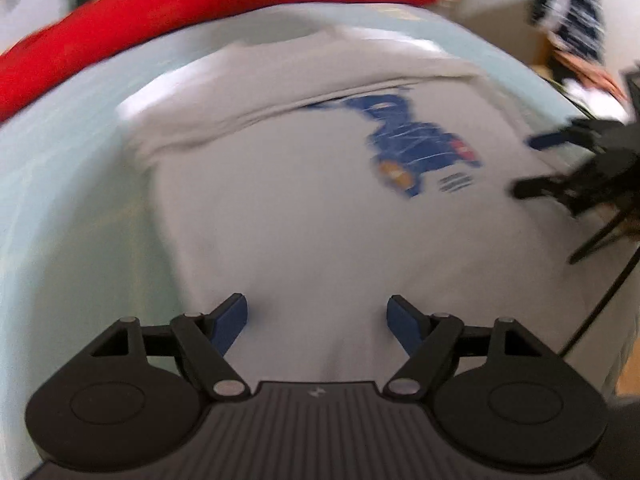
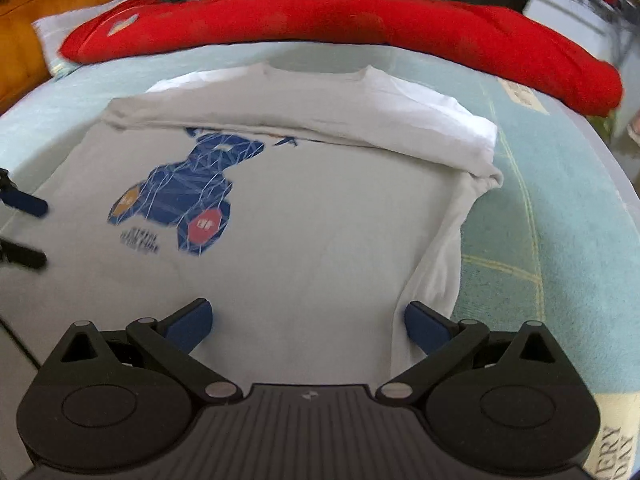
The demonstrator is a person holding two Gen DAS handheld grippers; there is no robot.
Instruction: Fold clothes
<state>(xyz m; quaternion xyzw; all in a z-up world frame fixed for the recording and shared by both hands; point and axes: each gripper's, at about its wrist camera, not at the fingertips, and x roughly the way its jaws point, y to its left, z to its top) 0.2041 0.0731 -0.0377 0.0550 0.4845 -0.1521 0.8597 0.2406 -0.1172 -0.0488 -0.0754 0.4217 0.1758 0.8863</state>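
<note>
One fold looks done on the shirt (image 2: 304, 216): its collar end is turned down over the chest, and the folded edge runs across the middle of the right wrist view, cutting off the top of the blue print (image 2: 188, 204). The shirt lies flat at the centre of both views, hem toward the cameras. At the right of the right wrist view a sleeve (image 2: 452, 128) is tucked in, with a loose white edge trailing toward the lower right. I judge the task roughly half finished: the side folds and a final halving seem left, though the near hem is hidden behind the tools.

Both tongs stand wide and hold nothing. The left gripper (image 1: 316, 322) hangs over the plain lower cloth at the bottom centre of its view; the right gripper (image 2: 308, 322) sits at the bottom centre of its own, straddling the shirt's right edge. Whether any pad touches fabric I cannot tell. Each tool also shows at the side of the other's view.

Under the shirt is a pale blue sheet (image 2: 560, 208) with thin yellow lines, seemingly a bed. A long red cushion (image 2: 360, 20) lies along the top of both views, behind the collar. Upper left in the right wrist view shows a brown headboard (image 2: 44, 12); the rest of the room is blurred clutter.
</note>
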